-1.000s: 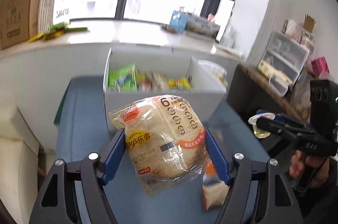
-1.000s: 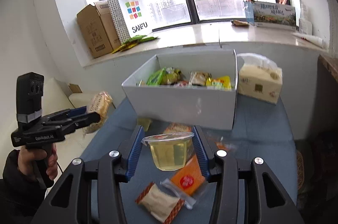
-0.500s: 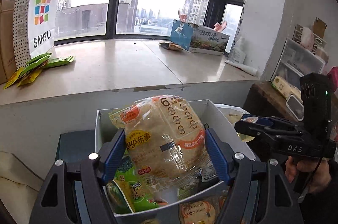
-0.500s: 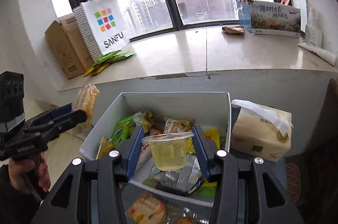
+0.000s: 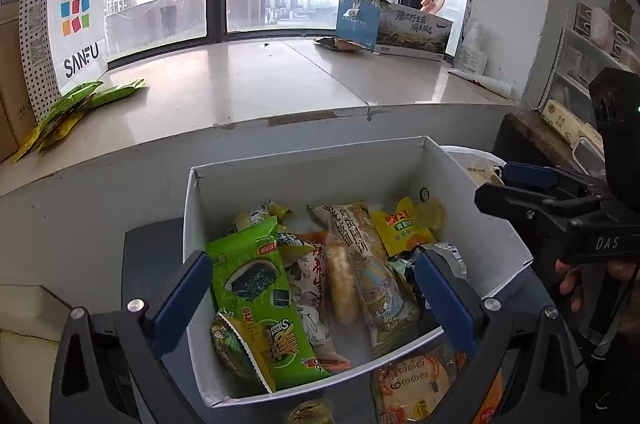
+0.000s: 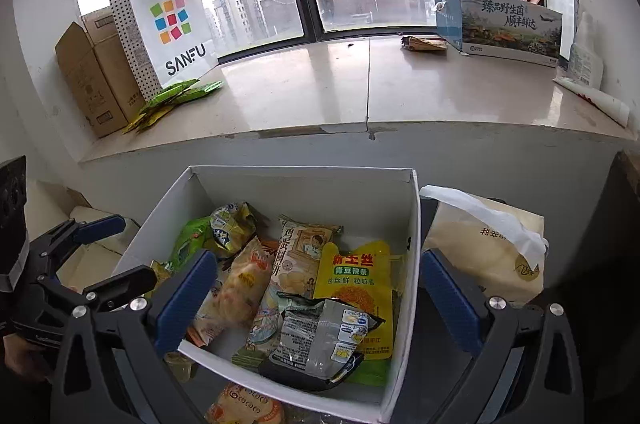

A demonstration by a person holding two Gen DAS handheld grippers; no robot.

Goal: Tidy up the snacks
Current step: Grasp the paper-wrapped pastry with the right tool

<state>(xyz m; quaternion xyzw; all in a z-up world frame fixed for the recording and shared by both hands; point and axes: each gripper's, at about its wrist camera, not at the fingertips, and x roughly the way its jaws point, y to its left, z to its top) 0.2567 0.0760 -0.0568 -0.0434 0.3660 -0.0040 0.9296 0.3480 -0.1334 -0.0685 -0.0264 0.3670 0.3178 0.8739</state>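
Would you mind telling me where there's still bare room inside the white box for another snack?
Bare floor shows along the white box back wall, behind the packets, and in the near-left corner beside the green seaweed pack. The middle and right are crowded with overlapping packets, the yellow pack included.

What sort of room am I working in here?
Probably an upper-floor office or storeroom, not a kitchen: a wide stone windowsill facing city towers, cardboard cartons and a SANFU shopping bag stacked on it, and plastic storage drawers at the side.

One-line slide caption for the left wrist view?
Left gripper jaws opening over the white box of snack packets, windowsill behind.
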